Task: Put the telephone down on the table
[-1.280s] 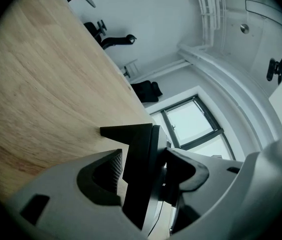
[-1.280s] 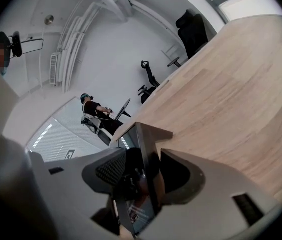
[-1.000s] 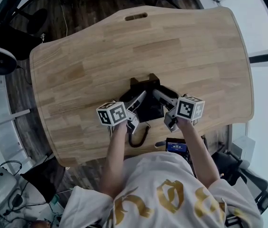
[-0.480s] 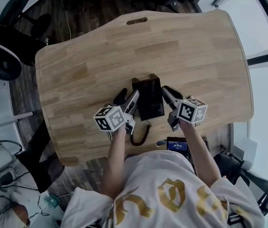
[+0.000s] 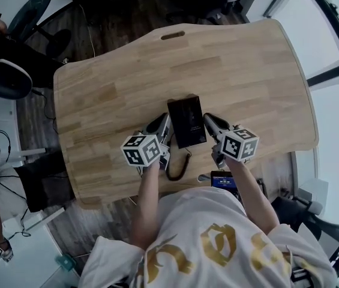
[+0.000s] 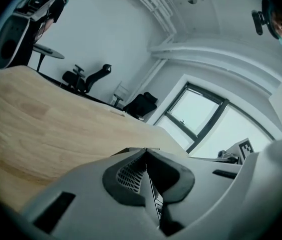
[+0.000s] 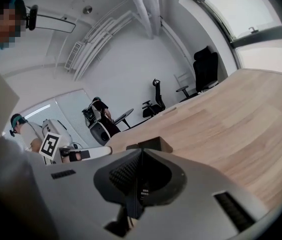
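The black telephone (image 5: 186,121) lies flat on the wooden table (image 5: 247,71), its coiled cord (image 5: 178,168) trailing to the near edge. My left gripper (image 5: 159,124) hangs just left of the phone and my right gripper (image 5: 209,121) just right of it, neither touching it. In the left gripper view the left gripper (image 6: 145,152) has its jaws closing tip to tip, with nothing between them. The right gripper (image 7: 141,152) is closing the same way, empty, with the telephone's top edge (image 7: 149,144) just beyond it.
A slot handle (image 5: 173,35) is cut near the table's far edge. A small device with a blue screen (image 5: 222,181) sits at the near edge by the person's waist. Office chairs (image 5: 13,53) stand on the dark floor at far left, and windows lie to the right.
Both grippers stood open round the telephone a second ago. They have let go, drawn back and up to either side, and shut empty. The telephone stays on the table.
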Tool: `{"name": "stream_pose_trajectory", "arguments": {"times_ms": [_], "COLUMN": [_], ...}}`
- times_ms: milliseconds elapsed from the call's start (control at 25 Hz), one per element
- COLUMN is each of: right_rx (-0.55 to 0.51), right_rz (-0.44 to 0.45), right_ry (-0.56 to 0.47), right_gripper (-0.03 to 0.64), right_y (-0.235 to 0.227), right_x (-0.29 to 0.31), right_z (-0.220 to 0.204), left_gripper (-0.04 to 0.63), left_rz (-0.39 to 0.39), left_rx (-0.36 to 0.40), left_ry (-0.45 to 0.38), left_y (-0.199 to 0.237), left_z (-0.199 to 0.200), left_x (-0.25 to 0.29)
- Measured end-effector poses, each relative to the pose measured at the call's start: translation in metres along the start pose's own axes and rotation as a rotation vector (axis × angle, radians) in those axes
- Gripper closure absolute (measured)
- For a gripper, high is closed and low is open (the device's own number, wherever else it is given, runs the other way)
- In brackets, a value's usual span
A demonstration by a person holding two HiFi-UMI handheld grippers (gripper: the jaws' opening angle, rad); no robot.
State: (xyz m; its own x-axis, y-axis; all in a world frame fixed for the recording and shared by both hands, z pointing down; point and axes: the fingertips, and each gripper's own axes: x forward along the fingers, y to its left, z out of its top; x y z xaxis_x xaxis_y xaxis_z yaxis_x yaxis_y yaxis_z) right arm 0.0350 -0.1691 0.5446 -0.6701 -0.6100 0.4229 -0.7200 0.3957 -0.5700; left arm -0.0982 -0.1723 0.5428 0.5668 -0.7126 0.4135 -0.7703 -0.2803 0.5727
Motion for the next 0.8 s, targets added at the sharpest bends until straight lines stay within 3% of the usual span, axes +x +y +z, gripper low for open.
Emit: {"name": "stream_pose_trajectory", "arguments": {"times_ms": [240, 520, 800], "right_rx": [-0.086, -0.146, -0.194], "right_rz": [0.002, 0.001, 0.007], "right_ry": [0.000, -0.058, -0.121], "right_gripper": [0.600, 0.601, 0.601], "right_y": [0.023, 0.043, 0.062], "right_x": [-0.009, -0.028, -0.047], "right_z": [-0.004, 0.007, 0.015], "left_gripper": [0.586, 0.586, 0.586], "left_rz": [-0.012, -0.017, -0.021], "left_rx": [0.156, 0.175, 0.194], "left_ry": [0.017, -0.048, -0.165], "left_y": [-0.032, -0.049, -0.065], "left_z": [0.006, 0.018, 0.041], "left_x": [-0.005, -0.028, -0.055]}}
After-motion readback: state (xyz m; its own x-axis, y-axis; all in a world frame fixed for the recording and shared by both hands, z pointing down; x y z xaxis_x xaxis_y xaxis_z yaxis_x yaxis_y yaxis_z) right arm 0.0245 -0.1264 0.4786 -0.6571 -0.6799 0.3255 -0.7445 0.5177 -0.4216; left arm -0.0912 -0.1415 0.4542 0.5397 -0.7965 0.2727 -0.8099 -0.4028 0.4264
